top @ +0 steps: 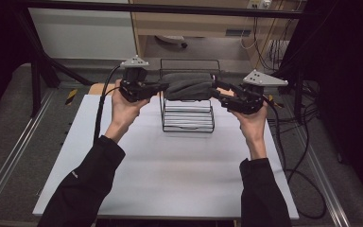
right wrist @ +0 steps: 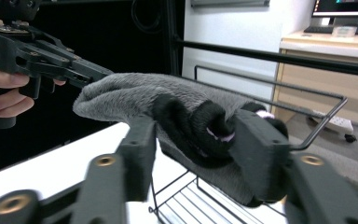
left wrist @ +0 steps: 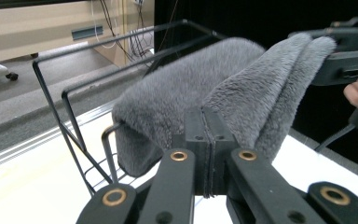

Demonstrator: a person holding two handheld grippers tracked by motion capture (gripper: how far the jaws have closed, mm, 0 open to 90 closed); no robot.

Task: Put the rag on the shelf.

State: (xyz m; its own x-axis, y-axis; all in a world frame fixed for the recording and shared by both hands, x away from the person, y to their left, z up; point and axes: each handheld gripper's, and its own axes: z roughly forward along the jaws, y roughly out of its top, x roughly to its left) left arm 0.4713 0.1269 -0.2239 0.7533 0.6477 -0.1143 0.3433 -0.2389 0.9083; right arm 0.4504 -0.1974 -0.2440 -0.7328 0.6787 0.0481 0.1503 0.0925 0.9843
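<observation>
A fluffy grey cloth [top: 189, 87] [left wrist: 191, 88] [right wrist: 135, 95] lies draped over the top of a black wire rack [top: 187, 120] [left wrist: 51, 60] [right wrist: 307, 91] at the far middle of the white table [top: 170, 175]. My left gripper [top: 163, 86] [left wrist: 206, 116] [right wrist: 105, 74] is level at the cloth's left end, jaws shut on its edge. My right gripper [top: 216, 90] [right wrist: 196, 126] [left wrist: 324, 49] is at the right end. Its jaws stand apart, with the cloth's dark bunched end and a pink tag between them, not clamped.
The rack has thin horizontal bars on its front and a wire frame rising behind it. Black cables [top: 307, 142] trail over the floor right of the table. A black frame post [top: 35, 71] stands at the far left, a wooden cabinet [top: 194, 23] behind.
</observation>
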